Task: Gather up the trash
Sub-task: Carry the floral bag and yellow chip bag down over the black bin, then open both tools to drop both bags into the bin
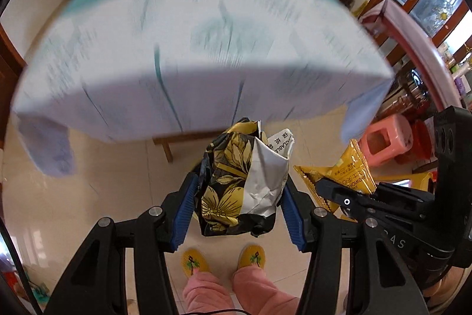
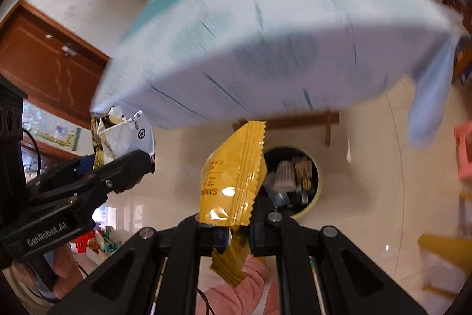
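Your left gripper (image 1: 239, 205) grasps the floral wrapper (image 1: 236, 182); your right gripper (image 2: 236, 232) clenches the yellow sandwich-biscuit packet (image 2: 233, 182), bin (image 2: 295, 182) at two o'clock.

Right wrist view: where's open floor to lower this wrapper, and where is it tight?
Bare tile lies right of the bin, toward the pink stool. It is crowded left: the left gripper and its floral bag sit close to the yellow wrapper. The bin already holds trash.

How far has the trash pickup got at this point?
Done: bin on the floor already holds scraps. In hand: left gripper clamps the floral wrapper, right gripper the yellow packet. Left: drop both in the bin.
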`<state>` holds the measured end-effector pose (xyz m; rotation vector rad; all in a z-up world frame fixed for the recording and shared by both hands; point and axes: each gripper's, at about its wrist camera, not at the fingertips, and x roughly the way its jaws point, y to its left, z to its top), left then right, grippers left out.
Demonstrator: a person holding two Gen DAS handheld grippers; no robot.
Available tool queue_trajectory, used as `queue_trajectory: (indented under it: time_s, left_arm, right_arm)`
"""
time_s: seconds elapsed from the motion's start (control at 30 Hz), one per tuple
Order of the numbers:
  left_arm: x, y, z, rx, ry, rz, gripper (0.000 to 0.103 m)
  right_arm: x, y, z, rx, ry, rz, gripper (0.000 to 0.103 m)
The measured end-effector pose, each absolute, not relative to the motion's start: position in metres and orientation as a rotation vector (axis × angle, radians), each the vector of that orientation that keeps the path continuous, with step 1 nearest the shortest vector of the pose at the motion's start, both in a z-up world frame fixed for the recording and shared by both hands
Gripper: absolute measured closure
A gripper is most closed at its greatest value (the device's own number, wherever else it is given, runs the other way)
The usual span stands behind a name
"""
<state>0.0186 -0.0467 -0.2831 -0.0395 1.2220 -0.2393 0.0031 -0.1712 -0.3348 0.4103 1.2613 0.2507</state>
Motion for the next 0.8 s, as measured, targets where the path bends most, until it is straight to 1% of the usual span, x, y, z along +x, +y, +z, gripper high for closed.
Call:
queue_trajectory:
  time_s: [0.2,0.43,0.6,0.7,0.73,0.77,0.8]
  left_arm:
    - [0.032,-0.038,-0.401,-0.034,1.302,-0.227,0.05]
    - [0.043,-0.042,-0.51,0.003,1.359,-0.228,0.049]
    - [0.054,-0.041,-0.555,0.022,1.377,-0.228,0.048]
    - [0.056,-0.04,-0.571,0.032,1.387,-0.222,0.046]
    - [0.06,-0.039,-0.574,0.03,1.392,-0.223,0.044]
    - [0.061,-0.038,-0.579,0.028,1.404,-0.223,0.042]
    - [0.063,-0.037,-0.581,0.026,1.412,-0.221,0.037]
  right_arm:
    - [0.013,-0.163,-0.444,0.454,1.323,0.173,0.094]
    - [0.024,-0.153,-0.546,0.467,1.369,0.128,0.093]
    - [0.03,-0.149,-0.593,0.469,1.408,0.11,0.09]
    - [0.031,-0.147,-0.607,0.462,1.427,0.111,0.089]
    - [0.032,-0.147,-0.613,0.467,1.437,0.115,0.087]
    - [0.033,-0.147,-0.617,0.469,1.443,0.118,0.081]
    - [0.034,-0.146,-0.619,0.468,1.445,0.12,0.073]
